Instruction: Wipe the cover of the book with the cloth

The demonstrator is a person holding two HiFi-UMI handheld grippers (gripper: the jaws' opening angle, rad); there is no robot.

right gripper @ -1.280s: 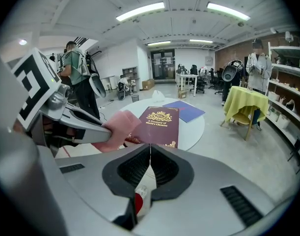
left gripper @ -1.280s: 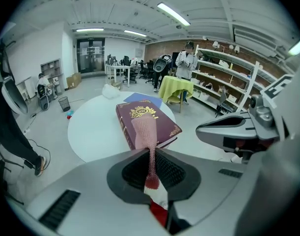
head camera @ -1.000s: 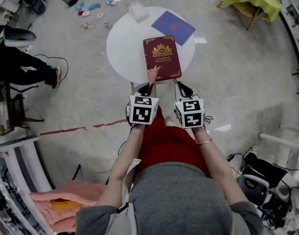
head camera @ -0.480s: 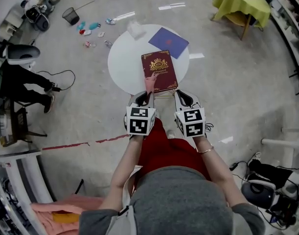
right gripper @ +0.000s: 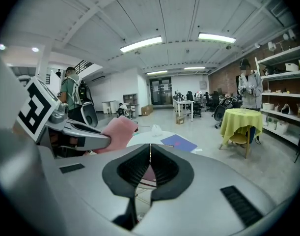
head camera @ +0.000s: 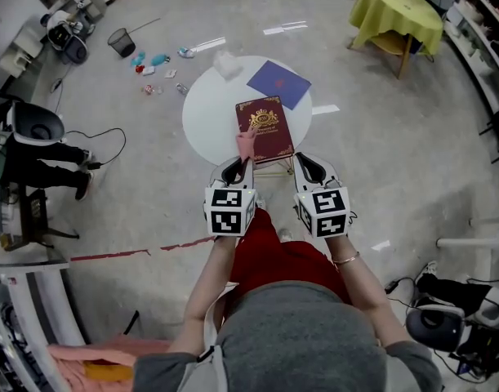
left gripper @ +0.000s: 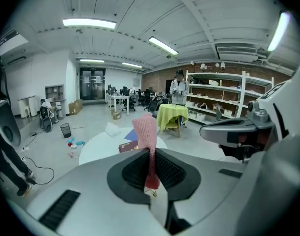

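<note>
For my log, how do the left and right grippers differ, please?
The left gripper is shut on the pink cloth; the right gripper is shut, empty. The left gripper faces the book's near-left corner, the right gripper its near-right. Both point toward the table.

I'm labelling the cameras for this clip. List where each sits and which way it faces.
Head view: on the person's head, facing steeply down at the book and round table; forearms, left gripper and right gripper show.
Left gripper view: on the left gripper, facing forward over the table; its jaws shut on the pink cloth.
Right gripper view: on the right gripper, facing likewise; jaws shut, empty.
Shared: all show the pink cloth.
</note>
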